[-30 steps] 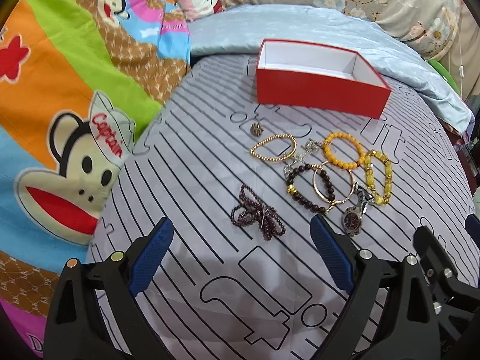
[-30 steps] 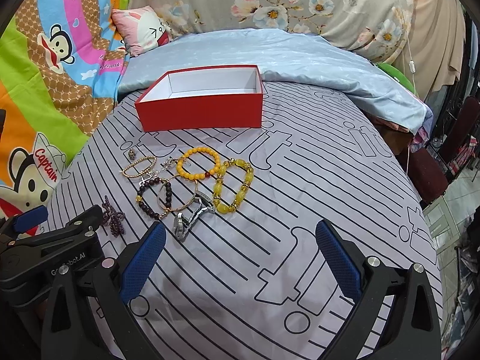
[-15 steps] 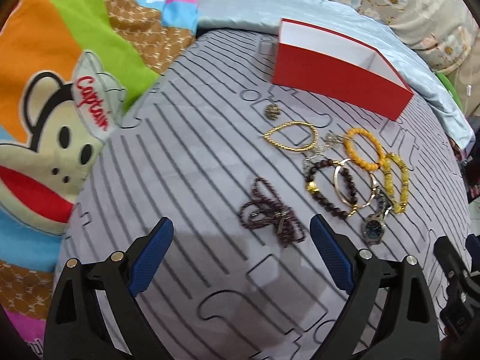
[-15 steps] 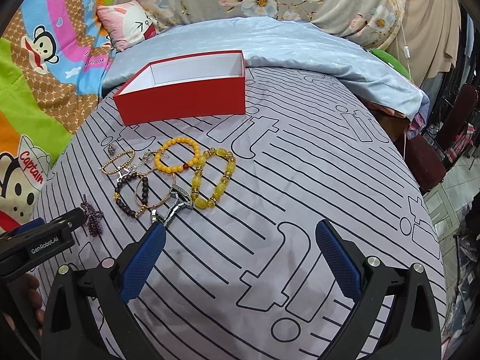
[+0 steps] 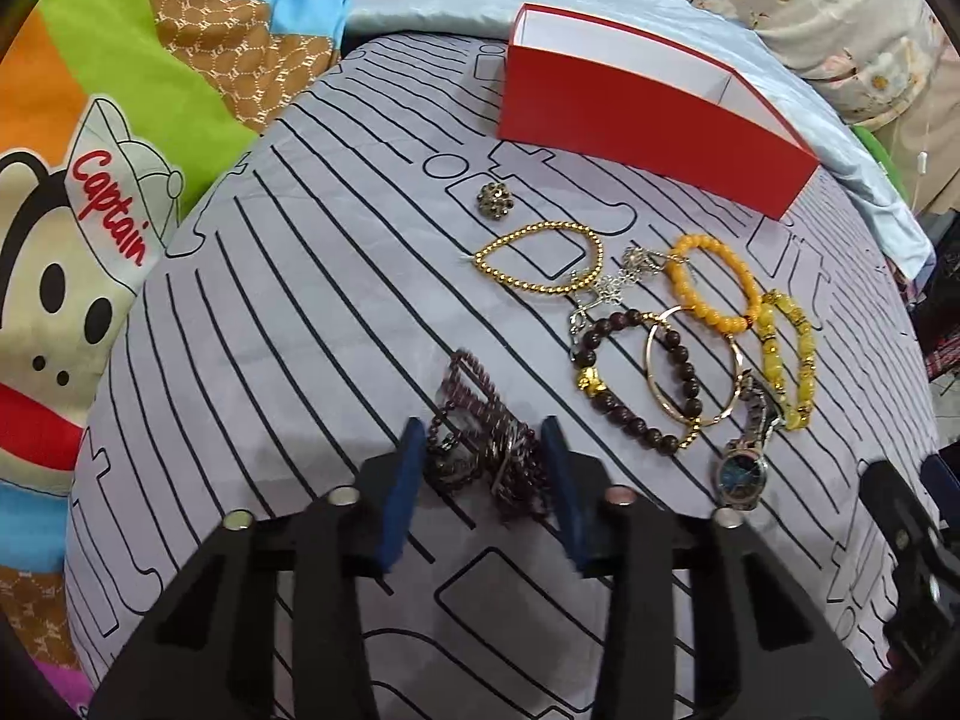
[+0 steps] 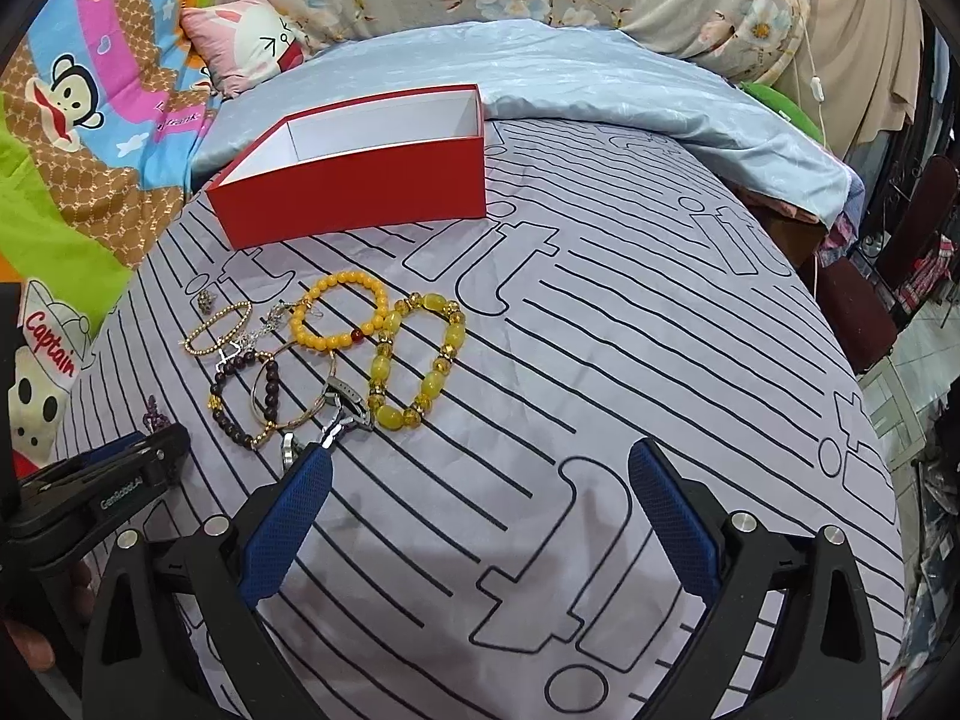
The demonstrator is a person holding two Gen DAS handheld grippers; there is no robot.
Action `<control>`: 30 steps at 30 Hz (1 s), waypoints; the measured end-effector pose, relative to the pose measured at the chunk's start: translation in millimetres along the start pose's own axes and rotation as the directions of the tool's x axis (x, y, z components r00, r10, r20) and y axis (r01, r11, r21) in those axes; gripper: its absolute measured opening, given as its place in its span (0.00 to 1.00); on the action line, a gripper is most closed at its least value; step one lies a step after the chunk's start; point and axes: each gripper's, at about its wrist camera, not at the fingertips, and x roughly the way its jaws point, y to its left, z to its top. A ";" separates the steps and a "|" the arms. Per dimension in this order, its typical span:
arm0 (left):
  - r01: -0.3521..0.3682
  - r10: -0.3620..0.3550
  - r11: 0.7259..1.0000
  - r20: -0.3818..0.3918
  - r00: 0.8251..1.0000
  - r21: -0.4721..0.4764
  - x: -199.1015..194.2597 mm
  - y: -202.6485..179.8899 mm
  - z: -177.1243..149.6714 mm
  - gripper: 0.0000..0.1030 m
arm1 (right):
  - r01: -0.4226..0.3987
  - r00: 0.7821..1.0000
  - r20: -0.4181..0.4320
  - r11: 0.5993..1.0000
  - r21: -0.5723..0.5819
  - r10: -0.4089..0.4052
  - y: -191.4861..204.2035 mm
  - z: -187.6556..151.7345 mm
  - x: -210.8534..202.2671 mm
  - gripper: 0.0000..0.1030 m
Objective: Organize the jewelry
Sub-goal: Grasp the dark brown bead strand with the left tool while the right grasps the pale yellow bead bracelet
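Step in hand: first pick-up; left gripper (image 5: 485, 468) jaws closing around purple bead string (image 5: 480, 420) on grey sheet (image 5: 270, 312); beads between pads, firm pinch not yet certain; right gripper (image 6: 480, 516) jaws wide, just starting to close, nothing between them, watch (image 6: 336, 408) just beyond left pad; further out, cluster of bracelets (image 5: 660, 324) lying loose, overlapping; small ring (image 5: 493, 200) apart; far end, red box (image 5: 648, 114) open, nothing seen inside. Next move, judged: finish pinch, lift whole string clear without snagging, carry to box.
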 end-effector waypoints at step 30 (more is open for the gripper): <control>0.022 -0.023 1.000 0.021 1.000 0.018 -11.6 1.3 13.1 0.14 | -0.054 0.997 -0.063 0.998 0.015 0.055 -5.5 34.0 67.2 0.08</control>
